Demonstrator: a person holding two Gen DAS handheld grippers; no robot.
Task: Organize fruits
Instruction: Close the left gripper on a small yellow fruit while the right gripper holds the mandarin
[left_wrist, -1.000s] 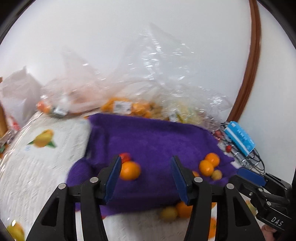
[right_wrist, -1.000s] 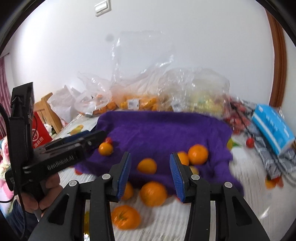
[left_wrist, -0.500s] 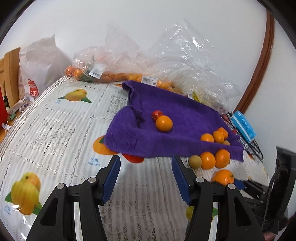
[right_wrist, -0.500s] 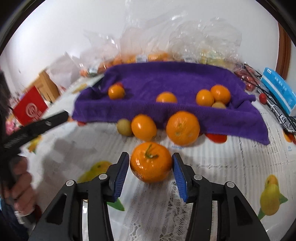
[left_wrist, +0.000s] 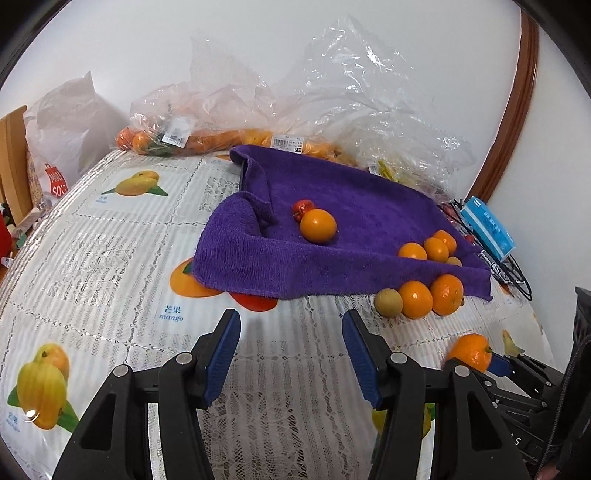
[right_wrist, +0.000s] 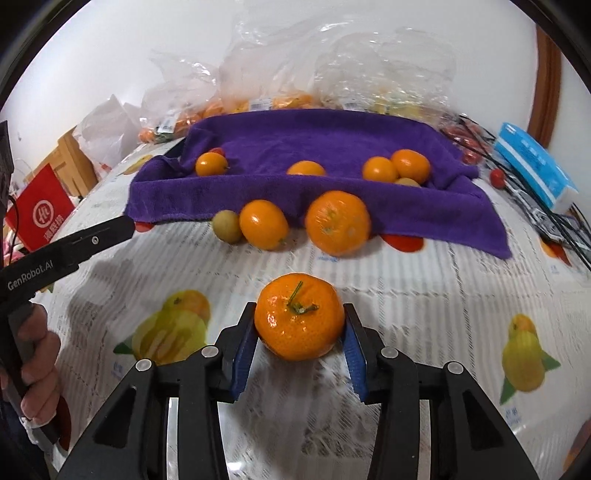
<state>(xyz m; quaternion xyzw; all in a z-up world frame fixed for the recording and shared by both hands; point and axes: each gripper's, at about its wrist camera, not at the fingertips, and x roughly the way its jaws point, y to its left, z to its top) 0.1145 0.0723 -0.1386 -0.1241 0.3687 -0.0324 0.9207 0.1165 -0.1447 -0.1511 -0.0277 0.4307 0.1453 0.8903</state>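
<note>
The right tool (right_wrist: 300, 334) pinched a stemmed mandarin (right_wrist: 299, 320) on the tabletop (right_wrist: 424, 295); the left tool (left_wrist: 291, 350) stood spread, empty, near the purple towel (left_wrist: 332, 236).

Tablecloth (right_wrist: 424, 295): towel (right_wrist: 332, 140) at rear centre, bearing several oranges (right_wrist: 410, 164). Three fruits line its front edge. Stemmed mandarin (right_wrist: 300, 320) lies nearer, between the right gripper's (right_wrist: 300, 345) fingers. Plastic bags (left_wrist: 332, 92) behind towel; tissue pack (right_wrist: 532, 170) to its right.
</note>
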